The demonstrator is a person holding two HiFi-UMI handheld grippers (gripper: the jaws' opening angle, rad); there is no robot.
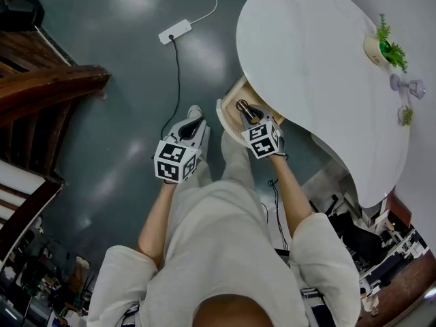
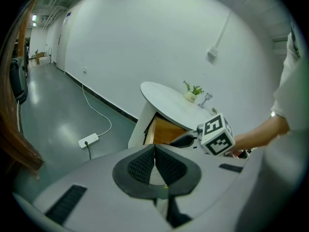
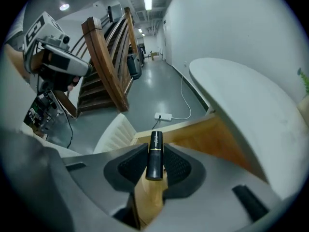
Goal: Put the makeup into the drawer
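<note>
The head view looks steeply down onto floor and white table. Each gripper view sits close behind its own jaws, facing along them; all three share the table and open drawer

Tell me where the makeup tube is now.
The makeup tube sits clamped in the right gripper, right of centre in the head view, over the open wooden drawer under the white table.

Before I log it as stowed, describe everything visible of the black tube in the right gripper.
The black tube is a slim, glossy cylinder with a thin gold band, likely a lipstick. The right gripper's pads clamp its near half; its capped end points out over the open wooden drawer.
</note>
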